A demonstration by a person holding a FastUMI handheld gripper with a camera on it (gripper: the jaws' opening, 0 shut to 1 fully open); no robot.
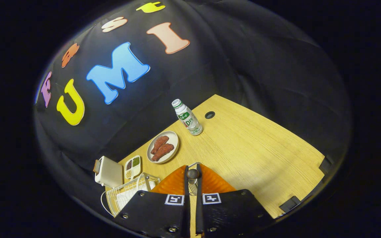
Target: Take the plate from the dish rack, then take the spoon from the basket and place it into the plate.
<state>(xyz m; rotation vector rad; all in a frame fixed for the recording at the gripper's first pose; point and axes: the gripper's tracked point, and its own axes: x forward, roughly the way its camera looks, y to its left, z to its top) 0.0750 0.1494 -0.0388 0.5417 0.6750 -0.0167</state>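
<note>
While the jaws are pinched narrow on the spoon (192, 177), it hangs above the orange plate (174, 183) (beside the dish rack (126, 195)), likely positioned for release.

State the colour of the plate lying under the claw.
Orange, with ridges, seen in the gripper view: the plate lies beneath the claw, which grips a utensil.

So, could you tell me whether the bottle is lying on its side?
No, the bottle stands upright on the table, beside the plate of food.
</note>
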